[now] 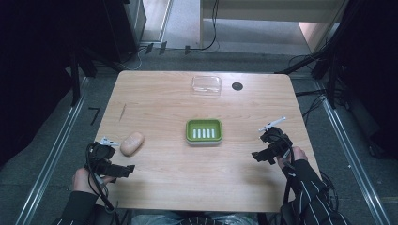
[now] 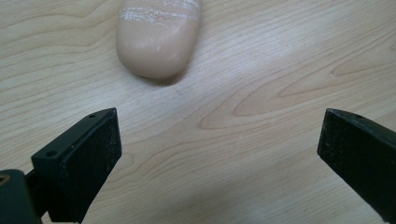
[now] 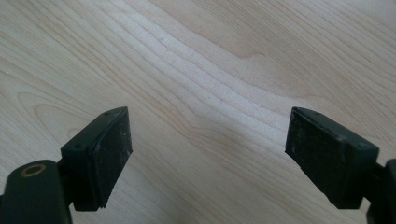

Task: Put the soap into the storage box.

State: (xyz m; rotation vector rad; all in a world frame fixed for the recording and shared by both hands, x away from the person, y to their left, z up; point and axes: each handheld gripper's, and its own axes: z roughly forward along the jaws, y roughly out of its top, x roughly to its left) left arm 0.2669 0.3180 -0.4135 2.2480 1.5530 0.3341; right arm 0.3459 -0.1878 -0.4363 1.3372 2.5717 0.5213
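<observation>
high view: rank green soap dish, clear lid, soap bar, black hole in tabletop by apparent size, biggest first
1. green soap dish
2. clear lid, close to the dish; it sits farther from the camera, so unsure
3. soap bar
4. black hole

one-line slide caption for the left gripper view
Open left gripper faces a beige soap bar lying on the wooden table.

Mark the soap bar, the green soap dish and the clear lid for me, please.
soap bar [image 1: 132,143]: high view, middle of its top, by the left gripper.
green soap dish [image 1: 203,123]: high view, far rim, table centre.
clear lid [image 1: 206,85]: high view, middle of its flat face, near the far edge.
</observation>
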